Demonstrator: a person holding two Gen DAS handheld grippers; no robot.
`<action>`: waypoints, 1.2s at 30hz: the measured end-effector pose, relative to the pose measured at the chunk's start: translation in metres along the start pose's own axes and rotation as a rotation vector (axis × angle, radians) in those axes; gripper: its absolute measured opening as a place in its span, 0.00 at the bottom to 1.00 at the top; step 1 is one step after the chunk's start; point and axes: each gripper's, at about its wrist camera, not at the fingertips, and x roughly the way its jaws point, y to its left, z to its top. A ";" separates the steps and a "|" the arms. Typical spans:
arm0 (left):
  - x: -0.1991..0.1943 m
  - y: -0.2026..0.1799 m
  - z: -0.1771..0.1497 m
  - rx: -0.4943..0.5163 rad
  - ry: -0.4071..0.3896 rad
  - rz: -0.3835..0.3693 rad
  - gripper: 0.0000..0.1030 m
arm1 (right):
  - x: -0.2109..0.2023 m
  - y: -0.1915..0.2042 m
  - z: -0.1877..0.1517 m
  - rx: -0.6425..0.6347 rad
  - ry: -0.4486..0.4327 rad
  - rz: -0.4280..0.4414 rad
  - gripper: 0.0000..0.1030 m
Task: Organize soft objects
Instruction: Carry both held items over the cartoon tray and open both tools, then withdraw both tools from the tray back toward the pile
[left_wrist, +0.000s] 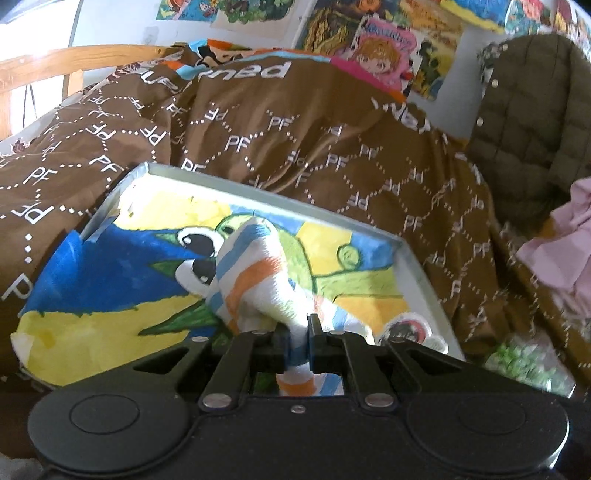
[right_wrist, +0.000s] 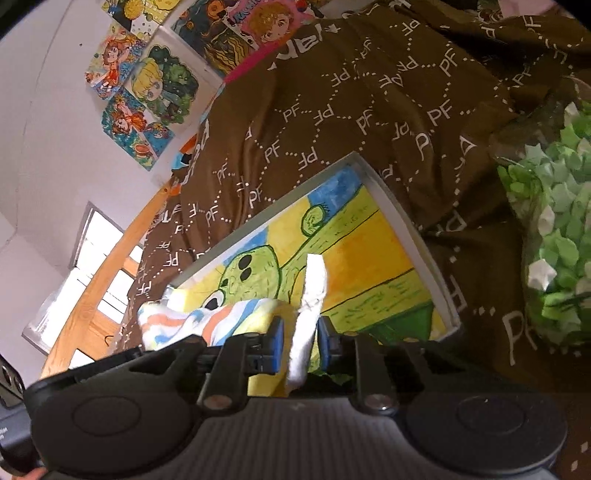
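The left gripper (left_wrist: 298, 345) is clenched on a striped sock (left_wrist: 258, 273) over the painted tray (left_wrist: 424, 266) on the bed. The right gripper (right_wrist: 300, 345) looks loose around the sock's white edge (right_wrist: 310, 306). That edge could slip out, and the sock might drop past the tray.

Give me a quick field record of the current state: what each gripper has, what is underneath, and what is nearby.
left gripper: shut on striped cloth
right gripper: fingers apart, white cloth strip between them, contact unclear
surface below: painted tray with cartoon picture, lying on brown PF blanket
striped cloth position: bunched, over the tray
nearby: green paper stars right of tray; pink fabric; quilted olive jacket
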 end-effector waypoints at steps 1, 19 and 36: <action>-0.001 0.000 -0.001 0.005 0.006 0.010 0.17 | -0.001 0.001 0.000 -0.002 0.000 -0.008 0.28; -0.072 0.003 -0.009 -0.023 -0.106 0.016 0.78 | -0.062 0.031 0.007 -0.106 -0.111 -0.032 0.97; -0.202 -0.016 -0.045 0.066 -0.321 -0.020 0.99 | -0.176 0.100 -0.036 -0.422 -0.364 -0.161 1.00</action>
